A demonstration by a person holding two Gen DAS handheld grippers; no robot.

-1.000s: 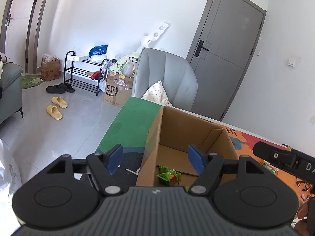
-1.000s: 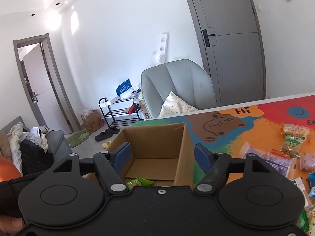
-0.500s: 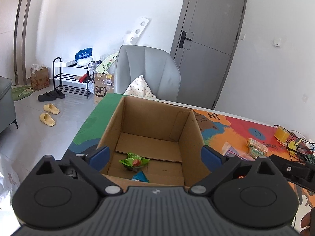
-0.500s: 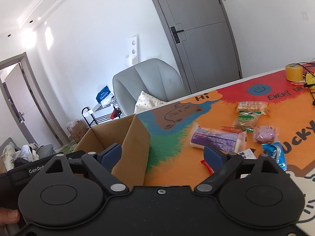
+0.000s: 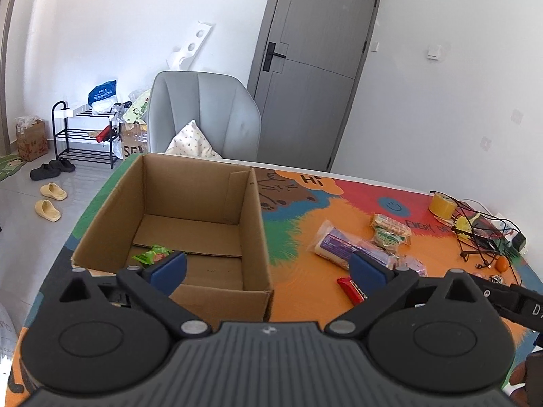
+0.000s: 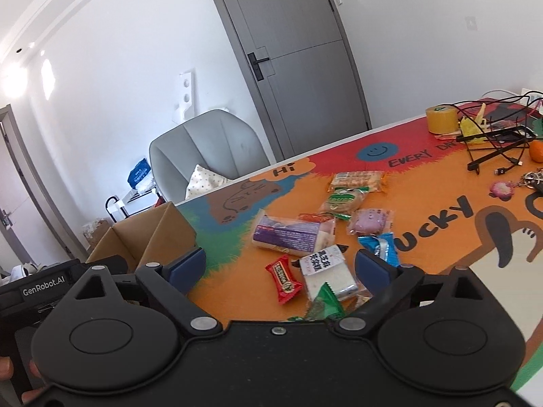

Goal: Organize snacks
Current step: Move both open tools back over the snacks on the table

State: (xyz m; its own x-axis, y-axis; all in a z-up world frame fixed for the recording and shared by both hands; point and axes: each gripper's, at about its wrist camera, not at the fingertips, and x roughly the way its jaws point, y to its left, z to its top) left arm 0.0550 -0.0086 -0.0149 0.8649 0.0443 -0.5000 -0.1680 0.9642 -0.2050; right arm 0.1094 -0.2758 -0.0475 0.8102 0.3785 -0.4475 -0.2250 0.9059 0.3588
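Now the box (image 5: pixel 190 210) sits at the left end of the mat (image 5: pixel 298 271), with a green pack (image 5: pixel 151 254) inside. The left gripper (image 5: pixel 268 268) hangs over the box's near right corner, wide apart and holding nothing. More snacks (image 6: pixel 319 234) lie on the mat to the right. The right gripper (image 6: pixel 281 268) hangs above them, also wide apart, with a red pack (image 6: pixel 283 279) and a white pack (image 6: pixel 327 268) between its fingers.

Brown cardboard box (image 5: pixel 190 200); orange cartoon-printed table mat (image 6: pixel 424 224) (red and green patches too); red candy wrapper (image 6: pixel 283 279); yellow tape roll (image 6: pixel 441 118).
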